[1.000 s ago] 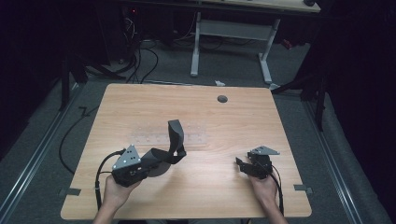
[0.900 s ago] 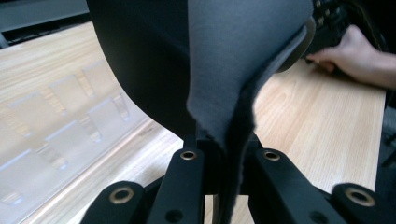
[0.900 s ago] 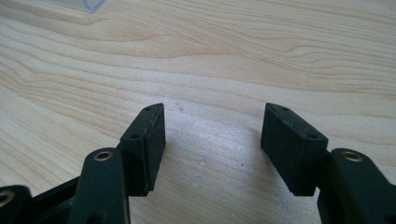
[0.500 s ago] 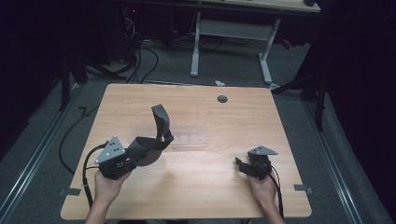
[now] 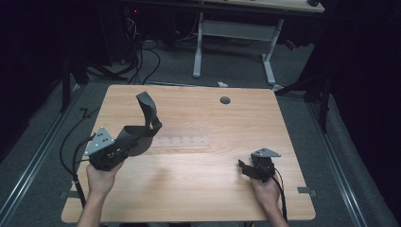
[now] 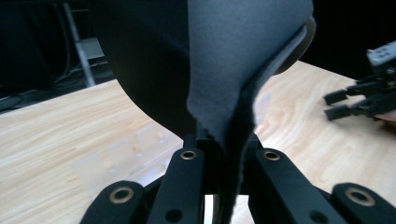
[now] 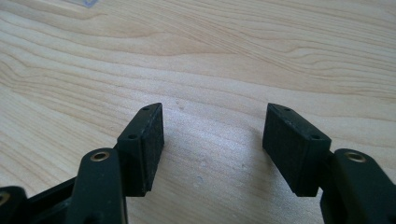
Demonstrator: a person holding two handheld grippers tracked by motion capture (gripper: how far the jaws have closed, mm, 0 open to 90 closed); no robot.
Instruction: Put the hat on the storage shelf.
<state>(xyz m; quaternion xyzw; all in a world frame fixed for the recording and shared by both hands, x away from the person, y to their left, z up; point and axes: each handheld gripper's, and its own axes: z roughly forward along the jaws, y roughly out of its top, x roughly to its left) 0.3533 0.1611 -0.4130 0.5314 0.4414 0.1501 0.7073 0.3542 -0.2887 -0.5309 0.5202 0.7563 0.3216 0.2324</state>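
So a dark grey floppy piece of fabric-like material [image 5: 144, 125] is held up off the wooden worktop [image 5: 198, 189] by the left gripper [image 5: 124, 142], over the left half of the worktop. In the left gripper view the fingers [image 6: 187, 182] are clamped tight on the material's [image 6: 243, 60] lower edge, with the sheet rising and curling up in front of the camera, lighter grey on one face and nearly black on the other. What exactly it is can't be told, maybe some kind of rubbery pad or thick cloth. From the high view one end is seen sticking upward and bending over.

The right gripper [image 5: 248, 168] is held low near the worktop's front right part, well apart from the material. Its fingers [image 7: 142, 140] are spread wide with nothing between them, just bare wood grain underneath.

A faint clear strip [image 5: 182, 140] is lying flat mid-worktop, and a round hole [image 5: 225, 100] is seen near the far edge.
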